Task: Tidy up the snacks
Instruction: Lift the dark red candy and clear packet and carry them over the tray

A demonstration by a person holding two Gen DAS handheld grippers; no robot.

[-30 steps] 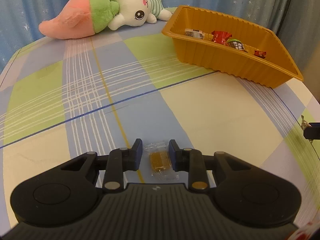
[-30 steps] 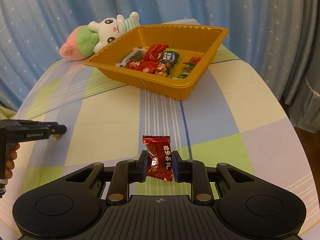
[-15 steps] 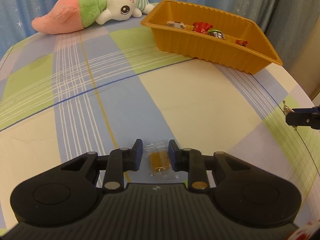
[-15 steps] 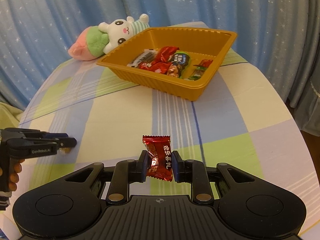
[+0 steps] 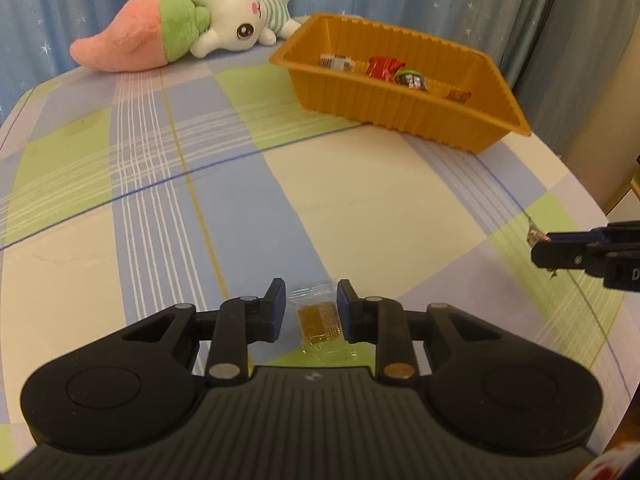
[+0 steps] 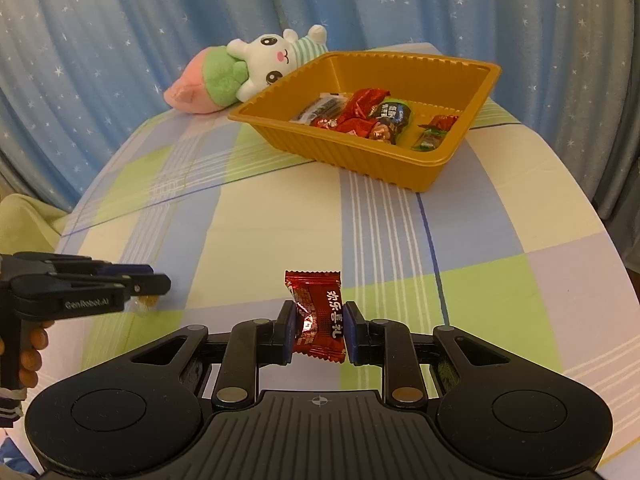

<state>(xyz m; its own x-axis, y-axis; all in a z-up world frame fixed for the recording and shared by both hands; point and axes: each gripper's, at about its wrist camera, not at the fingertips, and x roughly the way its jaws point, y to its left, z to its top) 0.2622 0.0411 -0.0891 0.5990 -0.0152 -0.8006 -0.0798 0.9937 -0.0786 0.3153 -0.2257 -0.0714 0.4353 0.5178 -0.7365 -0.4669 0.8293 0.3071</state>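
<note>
Left hand-held gripper (image 5: 311, 307), foreground of the left wrist view: its two blue-padded fingers (image 5: 275, 308) are clamped on a small clear sachet (image 5: 320, 320) holding a golden-brown square sweet, the packet standing between the pads above the tabletop (image 5: 380, 208). Right hand-held gripper (image 6: 319, 327), foreground of the right wrist view: its jaws are closed on a red foil-wrapped candy (image 6: 318, 316) with white characters, whose crimped upper end stands up past the fingertips. Each tool appears in the other's view; the left one enters from the left of the right gripper, held by a hand (image 6: 28, 356) with a striped cuff (image 6: 10, 406) below it, and the amber sweet shows beneath its tip. Under both lies a checked tablecloth of pale blue, green and cream. Ahead of both grippers, well apart from them, stands an orange ribbed plastic tray (image 6: 416, 176) on the tabletop, slightly to the right of each. It contains several wrapped snacks: red candies (image 6: 360, 114), a dark wrapped piece (image 6: 394, 114), a white-and-black packet (image 6: 322, 106) and a green-wrapped sweet (image 6: 430, 140). Beyond the tray's left side, touching or just beside its rim, lies a white rabbit plush (image 5: 244, 26) joined to a pink-and-green carrot-shaped cushion (image 5: 128, 46). Background: blue curtain with small white stars (image 6: 120, 40).
</note>
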